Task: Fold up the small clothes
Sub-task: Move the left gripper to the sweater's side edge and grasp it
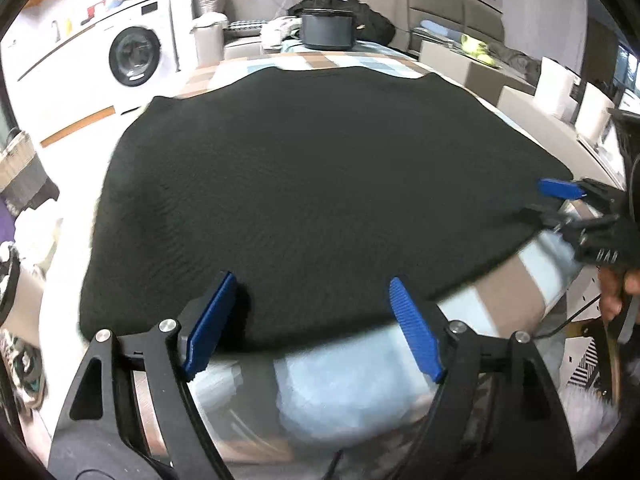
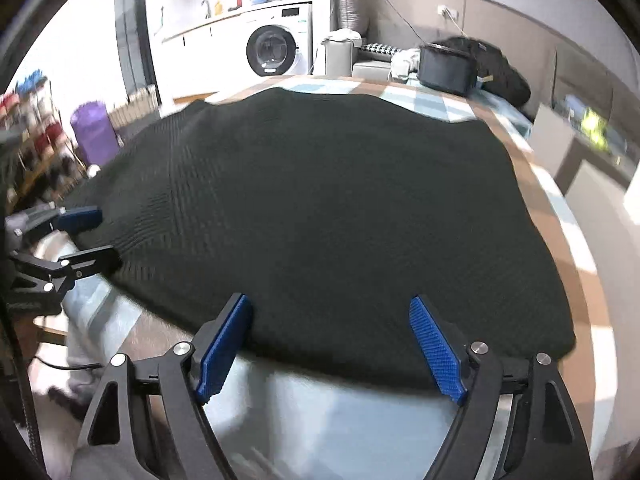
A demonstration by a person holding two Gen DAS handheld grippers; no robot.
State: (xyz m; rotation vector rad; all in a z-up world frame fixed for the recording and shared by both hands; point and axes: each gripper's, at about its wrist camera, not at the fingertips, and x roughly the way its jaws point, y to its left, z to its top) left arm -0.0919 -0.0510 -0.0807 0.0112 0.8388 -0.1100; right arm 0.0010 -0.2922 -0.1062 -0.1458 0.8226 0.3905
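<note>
Hovering over the near hem, the left gripper and the right gripper stood with jaws apart and nothing between their blue pads, each at one end of the same edge of a black knitted garment. It lay spread nearly flat across a table covered in a checked cloth of pale blue, tan and white. The ribbed knit looked soft, limp and light (likely to sag and drag rather than slide), so the near hem corners, where the fabric met the cloth, seemed the sensible places to pinch. Beyond the garment's far edge sat a dark pot with a black bag behind it. Farther off stood a white washing machine, a pale bin and grey wall panels.
</note>
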